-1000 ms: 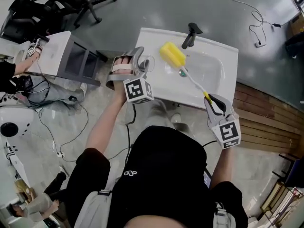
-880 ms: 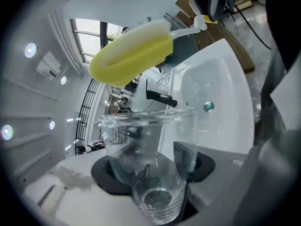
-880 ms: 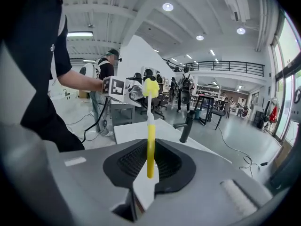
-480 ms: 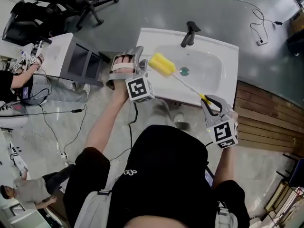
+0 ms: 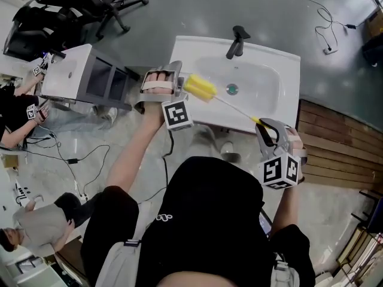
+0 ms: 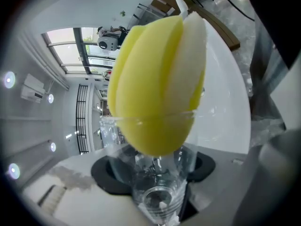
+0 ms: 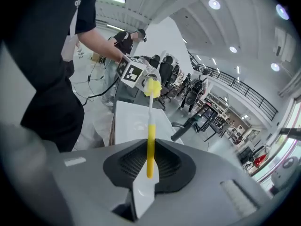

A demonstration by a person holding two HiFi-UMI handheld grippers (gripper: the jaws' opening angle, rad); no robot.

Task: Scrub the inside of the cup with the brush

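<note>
Between the jaws of the left gripper point(image 6: 155, 171) sits a clear cup point(image 6: 156, 192), its base toward the camera and its mouth facing away; the dark pads press on its sides, so the gripper is clamped on it. Inside the cup's rim is the rounded tip of the brush's yellow sponge head point(image 6: 155, 88), while most of the sponge remains outside the mouth. From the sponge a thin white stem runs back to the right gripper point(image 7: 149, 161), whose jaws are closed on the brush handle point(image 7: 150, 147), yellow above and white below. From the head view, cup and sponge point(image 5: 199, 87) are held at the left edge of the white sink point(image 5: 263, 70). A round drain point(image 5: 232, 89) lies in the bowl, and a dark faucet point(image 5: 236, 40) stands at its far rim.
</note>
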